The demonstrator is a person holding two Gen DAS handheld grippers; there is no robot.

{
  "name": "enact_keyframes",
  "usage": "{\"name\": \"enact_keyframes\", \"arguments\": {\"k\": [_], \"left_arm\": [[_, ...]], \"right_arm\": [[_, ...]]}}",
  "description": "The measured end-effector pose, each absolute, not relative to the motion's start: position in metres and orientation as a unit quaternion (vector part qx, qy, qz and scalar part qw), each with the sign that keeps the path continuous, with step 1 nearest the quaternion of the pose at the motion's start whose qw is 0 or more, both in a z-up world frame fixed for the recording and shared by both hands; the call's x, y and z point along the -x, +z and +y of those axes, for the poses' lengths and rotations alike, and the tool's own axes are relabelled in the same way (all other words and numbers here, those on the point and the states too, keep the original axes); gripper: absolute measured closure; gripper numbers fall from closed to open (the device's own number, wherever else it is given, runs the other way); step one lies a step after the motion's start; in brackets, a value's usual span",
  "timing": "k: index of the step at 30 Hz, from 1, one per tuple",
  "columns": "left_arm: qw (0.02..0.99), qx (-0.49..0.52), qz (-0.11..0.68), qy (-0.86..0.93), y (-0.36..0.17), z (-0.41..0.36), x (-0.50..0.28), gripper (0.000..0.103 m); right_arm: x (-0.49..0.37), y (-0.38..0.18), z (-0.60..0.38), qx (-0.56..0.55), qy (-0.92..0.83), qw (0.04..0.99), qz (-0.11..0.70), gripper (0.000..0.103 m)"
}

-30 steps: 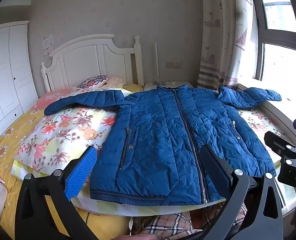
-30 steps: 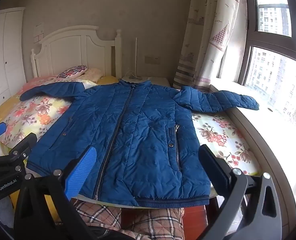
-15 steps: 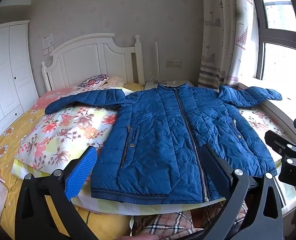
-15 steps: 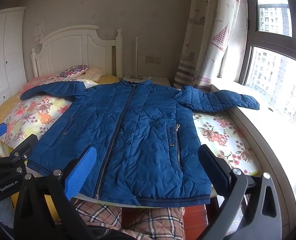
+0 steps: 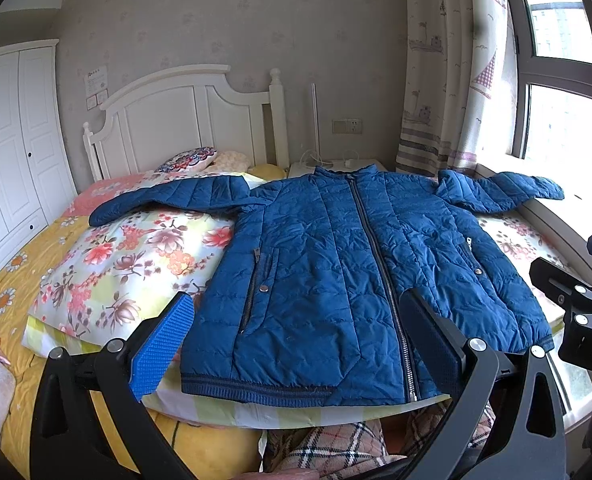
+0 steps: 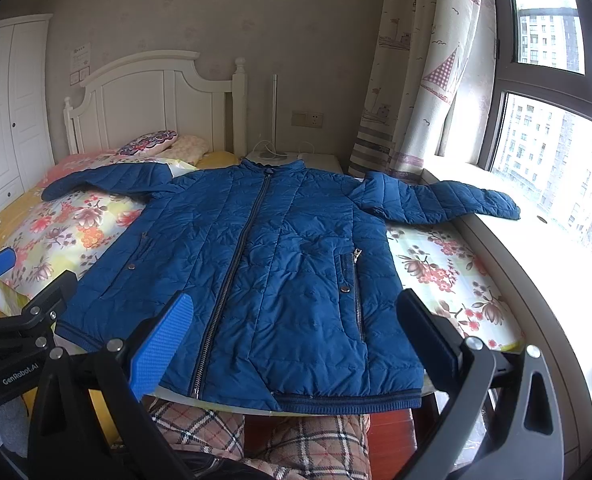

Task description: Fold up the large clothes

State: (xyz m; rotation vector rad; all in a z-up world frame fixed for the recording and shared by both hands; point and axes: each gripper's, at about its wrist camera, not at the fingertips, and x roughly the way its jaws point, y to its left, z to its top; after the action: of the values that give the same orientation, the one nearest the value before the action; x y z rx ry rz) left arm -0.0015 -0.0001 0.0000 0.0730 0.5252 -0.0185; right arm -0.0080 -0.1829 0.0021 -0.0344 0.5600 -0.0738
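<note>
A blue quilted jacket [image 5: 336, 264] [image 6: 263, 264] lies flat and zipped on a floral quilt, both sleeves spread out sideways, its hem toward me. My left gripper [image 5: 296, 336] hovers open just short of the hem, nothing between its fingers. My right gripper [image 6: 296, 336] is likewise open and empty above the hem's right half. The left sleeve [image 5: 167, 200] reaches toward the pillows; the right sleeve [image 6: 440, 200] drapes toward the window sill. Each gripper's body shows at the edge of the other's view.
A floral quilt [image 5: 127, 256] covers the bed, with a white headboard [image 5: 183, 120] and pillows behind. A wardrobe [image 5: 7, 152] stands left, a curtain [image 6: 416, 72] and window sill [image 6: 544, 264] right. Plaid fabric [image 6: 304, 440] lies below the bed's near edge.
Both views have shifted only slightly; the jacket sits a touch lower in frame. Both grippers stay open and the jacket has not moved.
</note>
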Motion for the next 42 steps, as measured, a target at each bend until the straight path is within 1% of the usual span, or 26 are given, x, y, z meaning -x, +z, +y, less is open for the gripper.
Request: {"name": "enact_keyframes", "arguments": {"k": [42], "left_arm": [[0.963, -0.036, 0.267, -0.003, -0.011, 0.01, 0.0, 0.005]], "right_arm": [[0.007, -0.003, -0.178, 0.018, -0.036, 0.96, 0.277, 0.002]]}}
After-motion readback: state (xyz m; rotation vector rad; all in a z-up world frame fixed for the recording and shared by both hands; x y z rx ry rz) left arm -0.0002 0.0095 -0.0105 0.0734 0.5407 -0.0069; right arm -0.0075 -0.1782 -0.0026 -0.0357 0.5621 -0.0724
